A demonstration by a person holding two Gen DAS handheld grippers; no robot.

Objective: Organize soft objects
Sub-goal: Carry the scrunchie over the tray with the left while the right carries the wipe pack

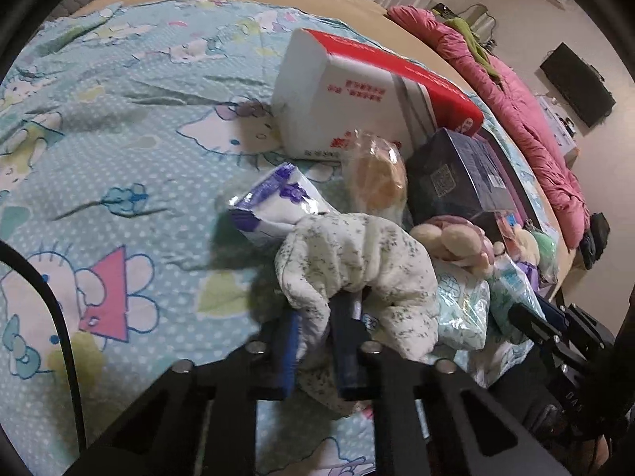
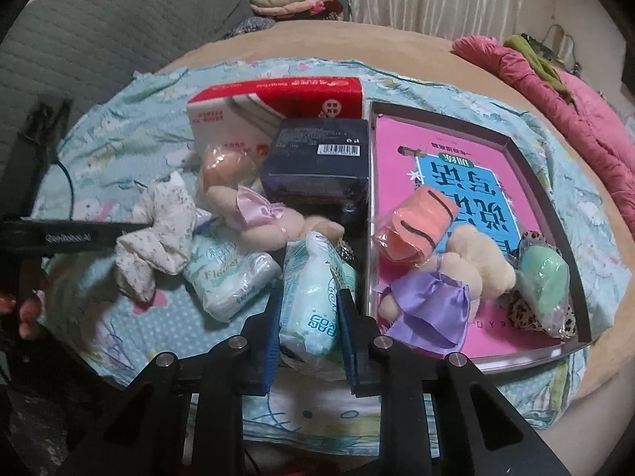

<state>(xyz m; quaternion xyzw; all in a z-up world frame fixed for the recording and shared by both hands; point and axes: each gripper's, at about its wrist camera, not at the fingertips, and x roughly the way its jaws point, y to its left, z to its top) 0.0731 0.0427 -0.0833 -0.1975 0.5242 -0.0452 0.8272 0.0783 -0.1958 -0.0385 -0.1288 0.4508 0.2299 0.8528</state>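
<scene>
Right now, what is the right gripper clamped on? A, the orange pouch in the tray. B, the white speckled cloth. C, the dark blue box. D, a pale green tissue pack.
D: the right gripper has its blue pads pressed against both sides of the pale green tissue pack, while the white speckled cloth is in the left gripper.

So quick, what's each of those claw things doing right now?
Left gripper: jaws shut on the speckled white cloth.
Right gripper: jaws shut on the pale green tissue pack.
</scene>
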